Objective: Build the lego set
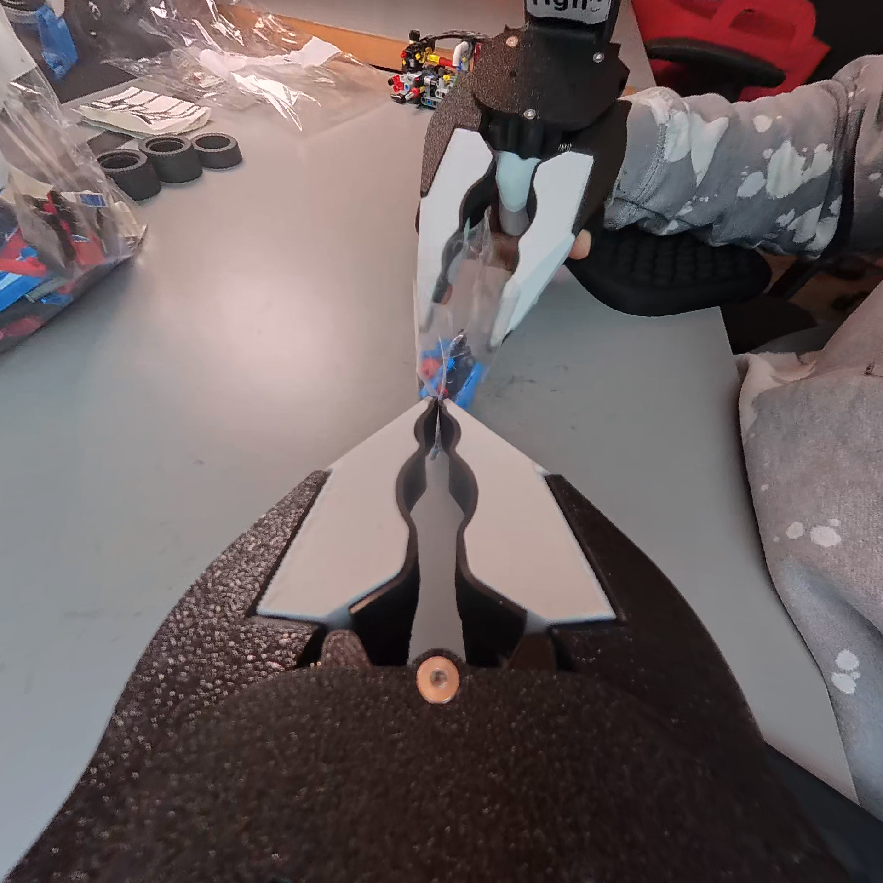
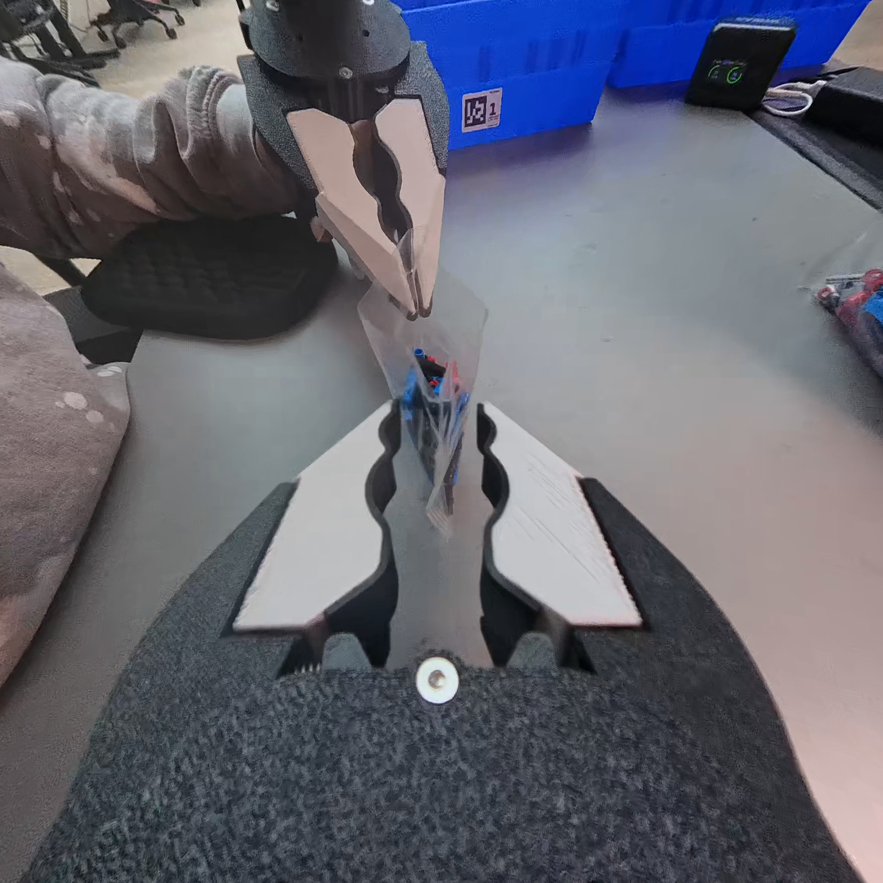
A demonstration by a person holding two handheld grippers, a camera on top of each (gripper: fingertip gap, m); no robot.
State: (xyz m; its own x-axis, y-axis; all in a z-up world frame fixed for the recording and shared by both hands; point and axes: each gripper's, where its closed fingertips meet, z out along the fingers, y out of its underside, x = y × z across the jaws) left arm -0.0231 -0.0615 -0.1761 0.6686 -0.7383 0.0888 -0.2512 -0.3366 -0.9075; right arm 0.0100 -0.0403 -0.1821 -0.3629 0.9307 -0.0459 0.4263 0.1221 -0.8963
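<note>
A small clear plastic bag [image 1: 449, 368] with blue, red and black lego pieces hangs just above the grey table [image 1: 239, 334]. My left gripper [image 1: 437, 406] is shut on one edge of the bag; in the right wrist view it [image 2: 418, 310] pinches the bag's top. My right gripper [image 2: 437, 411] is open, with the bag [image 2: 435, 415] between its fingers and not clamped. In the left wrist view the right gripper [image 1: 466, 325] points down at the bag from the far side, jaws apart.
Three black tyres [image 1: 169, 160], a sticker sheet [image 1: 143, 110], empty clear bags [image 1: 239, 62] and a part-built model [image 1: 430, 71] lie at the back. A bag of pieces [image 1: 48, 258] lies left. A blue bin [image 2: 525, 71] and black device [image 2: 738, 62] stand behind. Spacing between my two grippers at the tips: around 5 centimetres.
</note>
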